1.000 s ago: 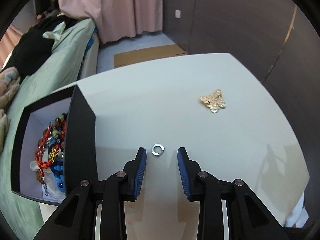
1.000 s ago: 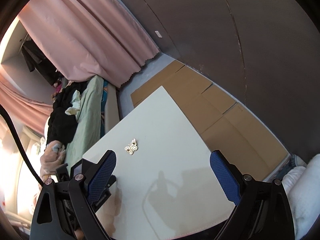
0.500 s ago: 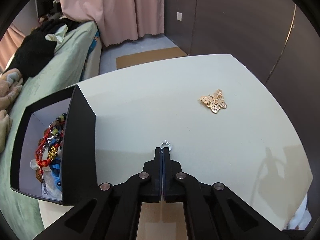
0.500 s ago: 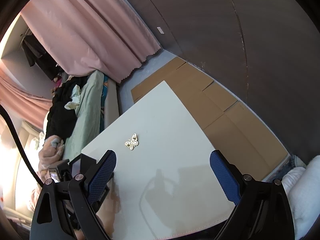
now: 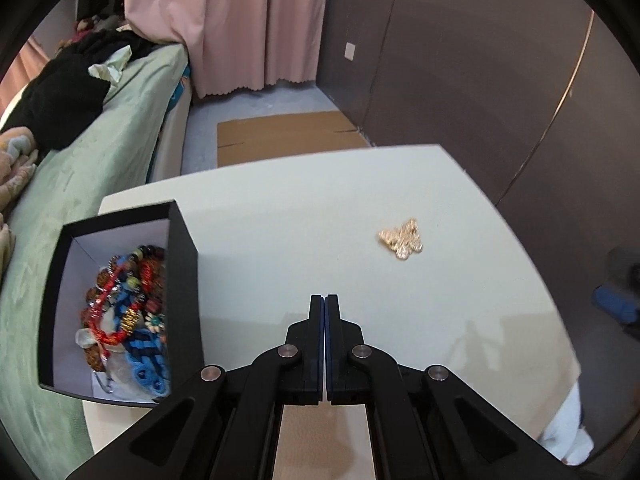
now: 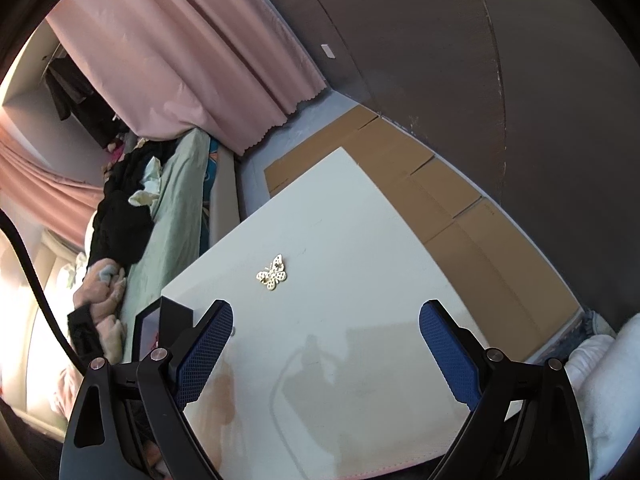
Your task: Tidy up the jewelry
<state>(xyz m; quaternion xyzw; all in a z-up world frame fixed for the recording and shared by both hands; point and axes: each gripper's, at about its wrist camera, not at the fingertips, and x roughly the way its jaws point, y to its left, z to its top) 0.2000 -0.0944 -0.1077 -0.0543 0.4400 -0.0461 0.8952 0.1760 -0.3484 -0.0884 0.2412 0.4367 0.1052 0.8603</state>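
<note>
A black jewelry box (image 5: 185,272) with a white inside stands at the table's left and holds several beaded bracelets (image 5: 128,304). Its corner also shows in the right wrist view (image 6: 172,312). A gold butterfly brooch (image 5: 402,239) lies on the white table (image 5: 300,208), far right of my left gripper; it also shows in the right wrist view (image 6: 273,272). My left gripper (image 5: 324,300) is shut and raised above the table, right of the box. The small silver ring it closed on is hidden between the pads. My right gripper (image 6: 326,344) is wide open and empty, high above the table.
A green bed (image 5: 100,152) with clothes lies left of the table. Flat cardboard (image 6: 460,216) covers the floor beyond the table's far and right edges. A dark wall (image 5: 480,60) and a pink curtain (image 5: 228,20) stand behind. White fabric (image 6: 600,392) sits at the lower right.
My left gripper closed on the small silver ring, then lifted off the table; the ring no longer shows. The right gripper stayed open and shifted only slightly.
</note>
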